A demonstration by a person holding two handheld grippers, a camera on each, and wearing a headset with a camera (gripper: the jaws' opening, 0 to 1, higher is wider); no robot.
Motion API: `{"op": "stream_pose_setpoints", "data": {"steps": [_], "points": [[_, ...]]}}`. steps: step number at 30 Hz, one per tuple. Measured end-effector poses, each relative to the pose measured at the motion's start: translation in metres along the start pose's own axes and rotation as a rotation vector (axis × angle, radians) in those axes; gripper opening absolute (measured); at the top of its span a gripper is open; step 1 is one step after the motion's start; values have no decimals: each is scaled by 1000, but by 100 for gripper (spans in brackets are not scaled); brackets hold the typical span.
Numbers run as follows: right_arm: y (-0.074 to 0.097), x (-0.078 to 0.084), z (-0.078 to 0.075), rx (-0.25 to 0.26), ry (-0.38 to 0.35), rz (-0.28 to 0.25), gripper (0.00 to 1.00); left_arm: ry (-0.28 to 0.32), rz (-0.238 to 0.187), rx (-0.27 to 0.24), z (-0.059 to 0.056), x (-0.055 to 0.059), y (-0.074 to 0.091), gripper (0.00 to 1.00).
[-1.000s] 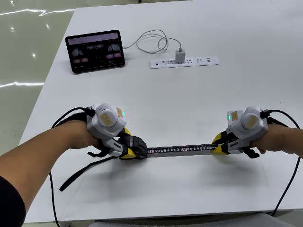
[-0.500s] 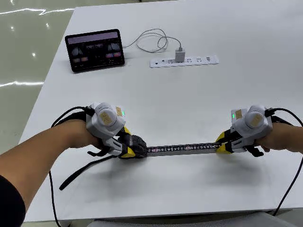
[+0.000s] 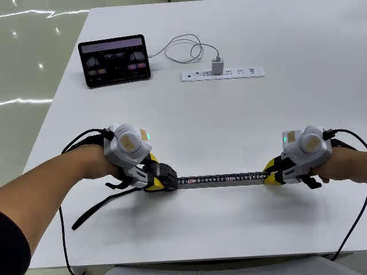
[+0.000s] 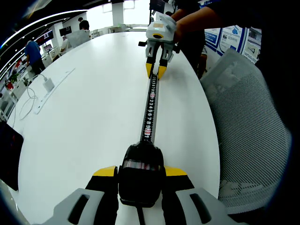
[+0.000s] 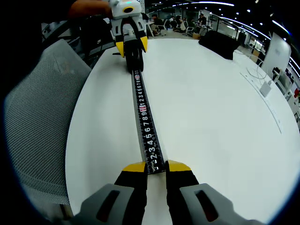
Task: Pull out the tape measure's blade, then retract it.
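White table [image 3: 229, 114] holds, near its front edge, the tape measure [image 4: 140, 176] with its long blade [image 3: 221, 179] stretched out along the surface, the black case clamped in the closed left gripper [image 3: 156, 173] and the blade's end pinched tight by the right gripper [image 3: 268, 173].

The blade [image 3: 221, 180], stretched low from the tape measure [image 3: 167, 175] in the left gripper [image 4: 140, 171] to the right gripper [image 5: 155, 167], fences off the near table [image 3: 229, 126] edge. Beyond it the top lies open until the tablet [image 3: 115, 60], power strip [image 3: 223, 74] and looped cable [image 3: 180, 48].
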State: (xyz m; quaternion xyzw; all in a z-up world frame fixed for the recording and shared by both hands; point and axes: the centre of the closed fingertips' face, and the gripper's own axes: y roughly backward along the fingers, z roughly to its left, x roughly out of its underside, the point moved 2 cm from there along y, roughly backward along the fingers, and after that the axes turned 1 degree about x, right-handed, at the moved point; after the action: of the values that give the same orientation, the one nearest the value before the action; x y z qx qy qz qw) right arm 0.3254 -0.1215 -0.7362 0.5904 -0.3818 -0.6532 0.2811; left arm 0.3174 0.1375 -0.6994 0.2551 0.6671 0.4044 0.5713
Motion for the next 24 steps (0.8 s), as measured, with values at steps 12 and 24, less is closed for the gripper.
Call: {"op": "stream_pose_setpoints", "data": {"steps": [12, 24], "points": [[0, 2, -2, -5, -9, 1, 10, 2, 1, 1, 2, 0, -1, 31], [0, 2, -2, -9, -19, 1, 10, 1, -1, -1, 3, 1, -1, 31]]}}
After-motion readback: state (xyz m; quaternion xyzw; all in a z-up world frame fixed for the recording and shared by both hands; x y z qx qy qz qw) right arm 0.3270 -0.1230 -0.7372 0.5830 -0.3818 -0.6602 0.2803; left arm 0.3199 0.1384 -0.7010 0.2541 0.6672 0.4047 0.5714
